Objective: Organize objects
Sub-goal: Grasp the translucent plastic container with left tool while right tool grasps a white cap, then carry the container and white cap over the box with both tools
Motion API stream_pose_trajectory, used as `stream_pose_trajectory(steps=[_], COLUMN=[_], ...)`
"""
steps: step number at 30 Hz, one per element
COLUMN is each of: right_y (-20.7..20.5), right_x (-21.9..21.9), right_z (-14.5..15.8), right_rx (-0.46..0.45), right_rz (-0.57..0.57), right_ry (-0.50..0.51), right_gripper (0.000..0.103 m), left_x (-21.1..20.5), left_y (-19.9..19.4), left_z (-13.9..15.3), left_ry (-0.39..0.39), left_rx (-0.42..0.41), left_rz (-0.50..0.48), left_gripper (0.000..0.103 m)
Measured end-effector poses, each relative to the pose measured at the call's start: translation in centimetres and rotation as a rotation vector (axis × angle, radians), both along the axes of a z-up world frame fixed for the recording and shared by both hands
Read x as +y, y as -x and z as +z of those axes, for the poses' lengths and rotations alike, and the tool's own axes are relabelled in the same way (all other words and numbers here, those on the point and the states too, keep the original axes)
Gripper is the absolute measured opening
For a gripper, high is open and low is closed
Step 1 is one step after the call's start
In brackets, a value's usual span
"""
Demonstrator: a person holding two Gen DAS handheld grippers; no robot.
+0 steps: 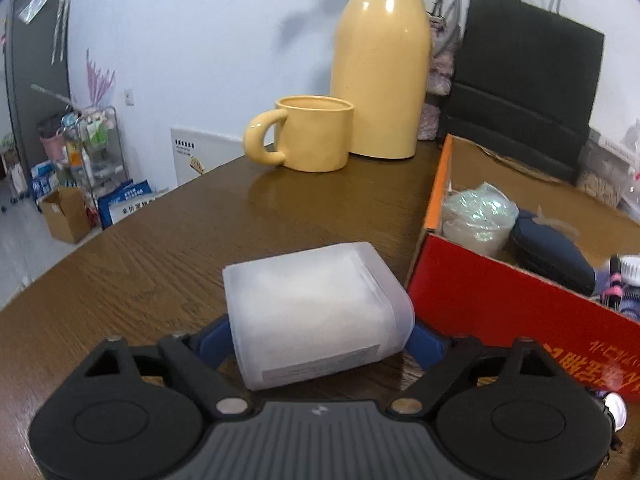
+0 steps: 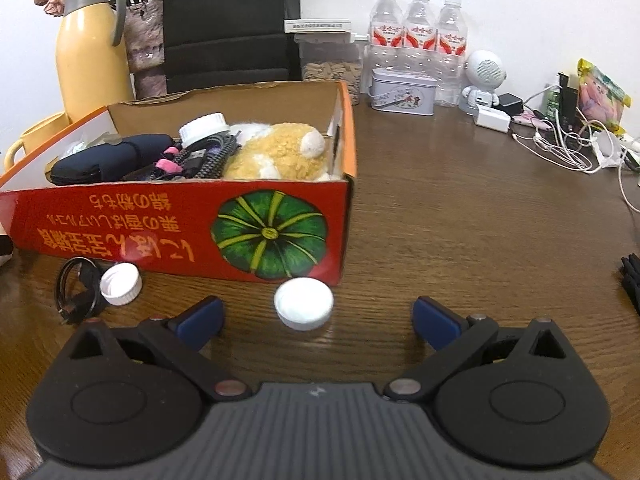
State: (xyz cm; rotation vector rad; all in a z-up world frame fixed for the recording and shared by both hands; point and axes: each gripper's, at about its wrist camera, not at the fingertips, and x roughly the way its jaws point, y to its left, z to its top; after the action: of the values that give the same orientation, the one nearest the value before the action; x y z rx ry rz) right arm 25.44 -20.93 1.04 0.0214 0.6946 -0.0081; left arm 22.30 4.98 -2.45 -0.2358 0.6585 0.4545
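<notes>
At lower centre of the left view, the left gripper [image 1: 320, 344] straddles a white case [image 1: 316, 316], fingers spread; contact unclear. Right gripper [image 2: 318, 322] stands spread, a white cap [image 2: 304, 303] between its tips, untouched.

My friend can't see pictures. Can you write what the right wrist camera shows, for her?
A white cap lies on the brown table between the open right tool's blue fingers, before a red cardboard box holding a plush toy.
</notes>
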Motion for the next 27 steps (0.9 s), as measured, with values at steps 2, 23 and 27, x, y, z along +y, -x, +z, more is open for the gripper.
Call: stream_pose_trajectory(steps=[2, 23, 27], right_y=[0.2, 2.8, 2.8], right_x=[0.2, 0.4, 0.3], right_z=[0.2, 1.4, 1.3], right_rx=[-0.021, -0.147, -0.144], right_rz=[0.014, 0.056, 0.046], right_ry=[0.001, -0.026, -0.028], right_gripper=[0.073, 0.029, 0.029], left_x=[0.1, 1.5, 1.3], left_y=[0.3, 3.9, 3.0], left_z=[0.0, 0.1, 0.1], left_ry=[0.004, -0.010, 0.010], left_rx=[-0.003, -0.004, -0.014], left_rz=[-0.008, -0.215, -0.174], left_gripper=[0.089, 0.089, 0.100])
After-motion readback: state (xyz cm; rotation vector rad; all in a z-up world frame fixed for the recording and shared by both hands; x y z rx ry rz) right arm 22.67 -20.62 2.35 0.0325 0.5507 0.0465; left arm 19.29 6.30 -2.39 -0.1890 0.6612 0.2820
